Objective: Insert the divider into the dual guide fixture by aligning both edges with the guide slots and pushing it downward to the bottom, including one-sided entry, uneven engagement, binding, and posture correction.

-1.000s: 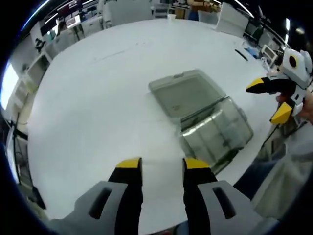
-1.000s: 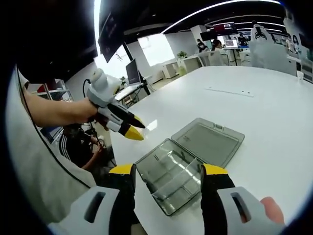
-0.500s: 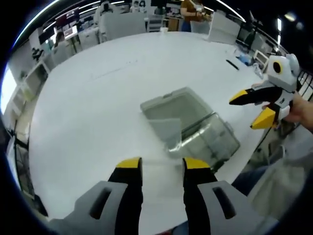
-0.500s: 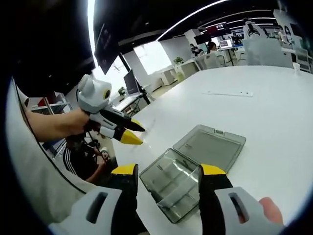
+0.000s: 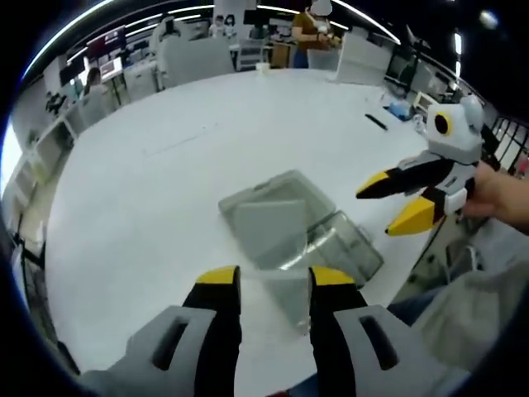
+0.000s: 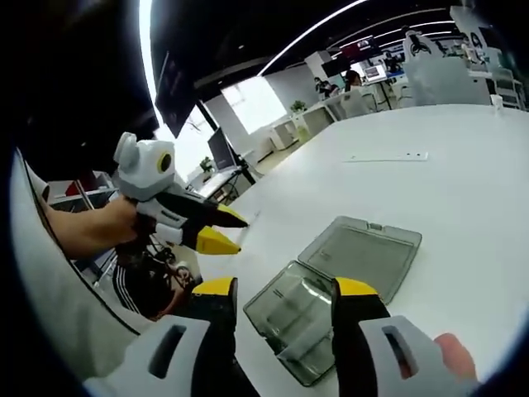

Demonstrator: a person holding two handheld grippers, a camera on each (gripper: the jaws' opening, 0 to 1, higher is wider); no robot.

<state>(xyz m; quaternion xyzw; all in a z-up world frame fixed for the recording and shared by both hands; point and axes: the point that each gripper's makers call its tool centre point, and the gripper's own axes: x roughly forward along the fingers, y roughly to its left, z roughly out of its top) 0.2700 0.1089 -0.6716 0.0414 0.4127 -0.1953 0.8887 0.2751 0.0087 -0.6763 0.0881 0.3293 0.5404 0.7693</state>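
A smoky clear plastic box (image 5: 351,246) lies open on the white table (image 5: 149,190), its flat lid (image 5: 256,194) folded back. A thin translucent divider (image 5: 285,299) spans the gap between my left gripper's (image 5: 274,279) jaws and reaches up over the lid; the jaws are shut on its edges. In the right gripper view the box (image 6: 285,318) and lid (image 6: 364,252) lie just beyond my right gripper (image 6: 285,288), which is open and holds nothing. The right gripper (image 5: 388,203) hovers at the box's right side; the left gripper (image 6: 227,231) hovers to the box's left, off the table edge.
The box sits close to the table's near edge (image 5: 388,289). A black pen (image 5: 376,121) lies further back on the table. Chairs and a standing person (image 5: 318,21) are at the far end. A seated person (image 6: 140,277) is below the table edge.
Both cameras have shifted. In the left gripper view the box sits nearer my jaws and the divider now shows over it. The right gripper has come in closer to the box.
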